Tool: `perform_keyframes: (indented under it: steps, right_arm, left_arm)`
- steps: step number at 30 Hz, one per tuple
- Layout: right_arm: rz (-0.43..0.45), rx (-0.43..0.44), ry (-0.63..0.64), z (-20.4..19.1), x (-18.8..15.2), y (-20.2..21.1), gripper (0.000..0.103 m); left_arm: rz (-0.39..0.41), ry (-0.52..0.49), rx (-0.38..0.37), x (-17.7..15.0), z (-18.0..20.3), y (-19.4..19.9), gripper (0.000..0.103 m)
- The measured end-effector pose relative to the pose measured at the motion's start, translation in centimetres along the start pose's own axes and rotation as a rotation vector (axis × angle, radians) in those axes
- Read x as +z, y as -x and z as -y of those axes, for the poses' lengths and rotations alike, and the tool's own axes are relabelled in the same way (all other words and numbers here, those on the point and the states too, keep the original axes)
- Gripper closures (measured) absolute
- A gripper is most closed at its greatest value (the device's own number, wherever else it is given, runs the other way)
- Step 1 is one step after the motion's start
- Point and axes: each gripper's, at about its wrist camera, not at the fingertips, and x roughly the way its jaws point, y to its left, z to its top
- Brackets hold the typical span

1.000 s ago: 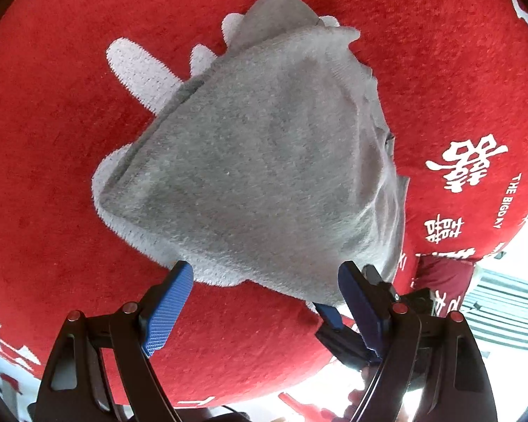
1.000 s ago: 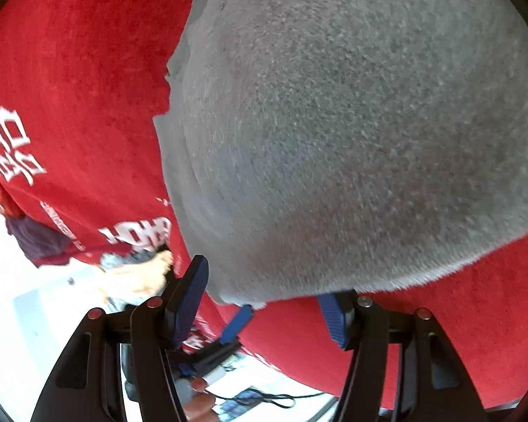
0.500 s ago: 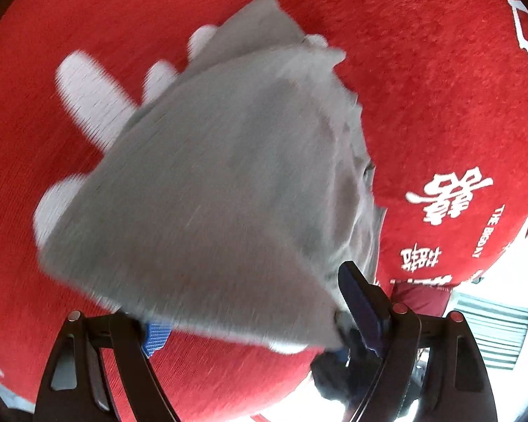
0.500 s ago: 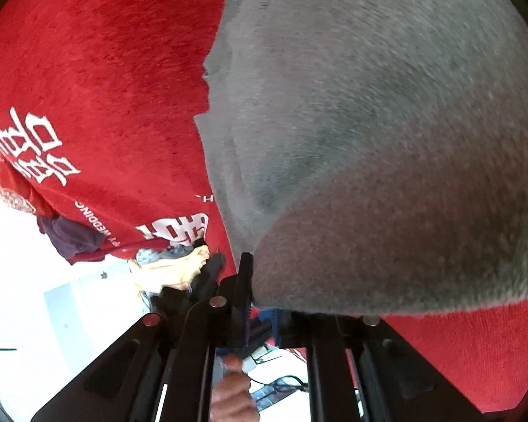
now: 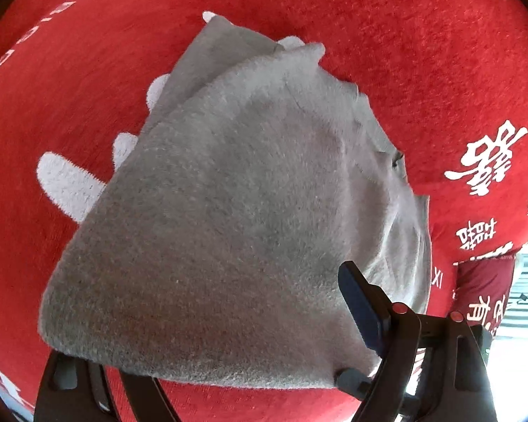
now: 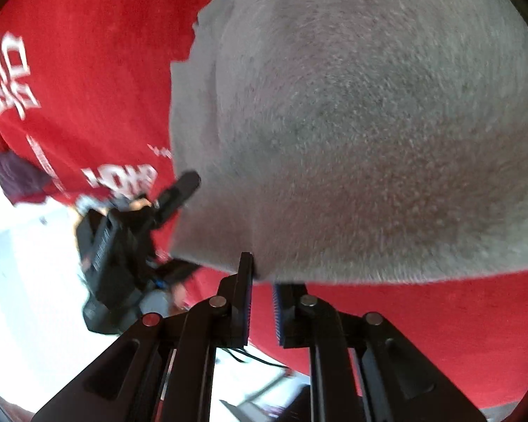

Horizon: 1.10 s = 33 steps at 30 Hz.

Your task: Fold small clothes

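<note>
Here, on a red cloth (image 5: 422,52) printed with white lettering, a grey garment (image 5: 246,218) lies part-folded at the centre of the left wrist view. The right gripper (image 6: 262,274), at six o'clock in its own view, pinches the garment's (image 6: 352,123) near hem, with the jaws easing apart a little. The left gripper (image 5: 207,344) stands wide over the near edge of the garment, only its pad (image 5: 360,302) at four o'clock showing; the other finger is hidden under the fabric, so contact there cannot be told. Judged from this, the risk is a slipping hem: with the right pinch loosening, the soft fleece could drop early and leave the fold crooked or bunched.
</note>
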Motion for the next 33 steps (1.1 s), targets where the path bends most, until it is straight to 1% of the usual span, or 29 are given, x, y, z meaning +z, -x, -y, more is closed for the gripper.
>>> perform_keyframes:
  steps: [1, 2, 3, 4, 5, 7, 9, 10, 11, 12, 15, 17, 19, 21, 22, 23, 24, 25, 26, 27, 28, 29, 30, 32, 33]
  right_arm:
    - [-0.012, -0.032, 0.035, -0.5, -0.1, 0.3, 0.089]
    - [-0.017, -0.058, 0.064, -0.9, -0.2, 0.5, 0.089]
    - [-0.021, -0.084, 0.096, -1.3, -0.2, 0.8, 0.089]
    - [-0.024, -0.105, 0.122, -1.6, -0.2, 1.0, 0.089]
    - [-0.026, -0.130, 0.149, -1.9, -0.3, 1.3, 0.088]
    - [-0.028, -0.157, 0.184, -2.3, -0.3, 1.7, 0.086]
    - [-0.030, -0.178, 0.204, -2.5, -0.4, 1.9, 0.080]
    - [-0.029, -0.188, 0.213, -2.7, -0.4, 2.0, 0.074]
    - [-0.027, -0.192, 0.217, -2.8, -0.4, 2.0, 0.070]
    - [-0.025, -0.194, 0.219, -2.8, -0.3, 2.1, 0.063]
    - [-0.015, -0.191, 0.231, -3.0, -0.3, 2.5, 0.062]
    - [-0.007, -0.194, 0.245, -3.3, -0.2, 2.8, 0.062]
    - [0.002, -0.206, 0.261, -3.6, 0.0, 3.5, 0.062]
    - [0.014, -0.220, 0.279, -3.8, 0.5, 4.4, 0.062]
    - [0.022, -0.227, 0.286, -4.2, 0.8, 4.5, 0.061]
    - [0.032, -0.236, 0.295, -4.6, 1.4, 4.9, 0.061]
    - [0.041, -0.242, 0.303, -4.9, 1.9, 5.3, 0.060]
    - [0.047, -0.247, 0.310, -5.2, 2.4, 5.6, 0.056]
    - [0.053, -0.255, 0.321, -5.6, 3.0, 5.8, 0.050]
    - [0.057, -0.264, 0.333, -6.1, 3.7, 6.0, 0.049]
    - [0.058, -0.274, 0.345, -6.7, 4.4, 5.9, 0.046]
    - [0.053, -0.293, 0.364, -7.5, 5.5, 5.7, 0.043]
    - [0.048, -0.303, 0.374, -8.0, 6.0, 5.6, 0.042]
    - [0.025, -0.324, 0.401, -9.7, 7.8, 4.7, 0.042]
    - [0.009, -0.330, 0.414, -10.6, 8.6, 4.0, 0.038]
  left_arm:
    - [-0.007, 0.005, -0.005, 0.1, -0.1, -0.1, 0.015]
    - [-0.014, 0.009, -0.028, 0.3, -0.2, -0.2, 0.009]
    - [-0.026, 0.012, -0.047, 0.5, -0.3, -0.2, 0.007]
    - [-0.036, 0.012, -0.050, 0.6, -0.3, -0.3, 0.006]
    - [-0.050, 0.008, -0.062, 0.8, -0.2, -0.5, 0.002]
    - [-0.073, 0.000, -0.052, 0.9, 0.1, -0.7, 0.001]
    - [-0.089, -0.018, -0.031, 1.0, 0.4, -0.9, 0.001]
    - [-0.096, -0.032, -0.022, 0.9, 0.6, -1.0, 0.001]
    - [-0.106, -0.058, -0.009, 0.9, 0.9, -1.1, 0.001]
    - [-0.113, -0.073, -0.001, 0.9, 1.2, -1.3, 0.001]
    - [-0.174, -0.124, 0.029, 1.1, 2.0, -1.8, 0.001]
    - [-0.204, -0.126, 0.027, 1.5, 2.1, -2.0, 0.001]
    - [-0.185, -0.088, 0.016, 1.7, 1.7, -1.5, 0.003]
    - [-0.124, -0.057, 0.037, 1.7, 1.4, -0.6, 0.023]
    - [-0.099, -0.053, 0.053, 1.6, 1.2, -0.2, 0.029]
    - [-0.077, -0.056, 0.068, 1.5, 1.1, 0.1, 0.039]
    - [-0.051, -0.072, 0.093, 1.3, 1.1, 0.5, 0.050]
    - [-0.033, -0.094, 0.119, 1.1, 1.2, 0.6, 0.057]
    - [-0.016, -0.123, 0.148, 1.0, 1.4, 0.8, 0.071]
    - [-0.001, -0.158, 0.187, 0.8, 1.6, 0.9, 0.078]
    - [0.008, -0.179, 0.202, 0.7, 1.7, 1.0, 0.080]
    - [0.023, -0.201, 0.211, 0.5, 2.0, 1.1, 0.085]
    - [0.050, -0.243, 0.233, 0.3, 2.4, 1.3, 0.087]
    - [0.097, -0.349, 0.290, -0.5, 3.7, 1.4, 0.090]
    - [0.128, -0.435, 0.334, -1.2, 4.5, 1.5, 0.091]
